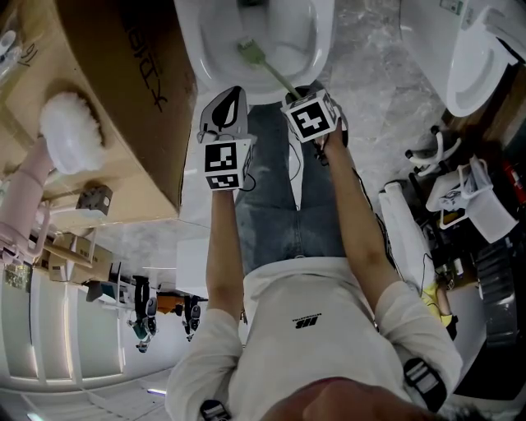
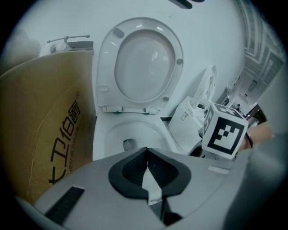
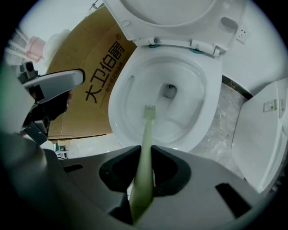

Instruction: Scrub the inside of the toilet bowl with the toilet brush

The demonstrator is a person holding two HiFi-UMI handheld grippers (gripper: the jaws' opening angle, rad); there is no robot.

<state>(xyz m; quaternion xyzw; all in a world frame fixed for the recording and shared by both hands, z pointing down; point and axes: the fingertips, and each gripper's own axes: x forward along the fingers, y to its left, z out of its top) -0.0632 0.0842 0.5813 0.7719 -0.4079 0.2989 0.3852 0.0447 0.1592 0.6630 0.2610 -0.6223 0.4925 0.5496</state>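
A tall brown cardboard box [image 1: 123,107] [image 2: 40,126] [image 3: 90,90] printed with black characters stands just beside the white ceramic toilet bowl [image 1: 209,62] [image 2: 135,130] [image 3: 189,76], on the bowl's left as the person faces it. The bowl's white oval seat and lid [image 2: 144,63] [image 3: 171,13] are tipped upright behind it. On the bowl's right, across a strip of grey marbled floor [image 1: 386,90] [image 3: 220,121], sits a second white toilet fixture [image 1: 472,66] [image 3: 265,134]. The person's blue jeans [image 1: 288,197] show directly in front of the bowl. Both grey grippers hover over the bowl's near rim, side by side. The left gripper [image 1: 234,94] [image 2: 147,157] has its jaws drawn together with nothing between them, and it points at the bowl from just outside the rim. The right gripper [image 1: 300,92] [image 3: 146,157] is clamped on the handle of the slim pale green toilet brush [image 1: 267,67] [image 3: 146,130]. The handle runs from the jaws down into the bowl, and its small flat bristled head lies low against the inner wall, near the dark drain opening [image 3: 168,91] — whether the bristles touch the porcelain cannot be told.
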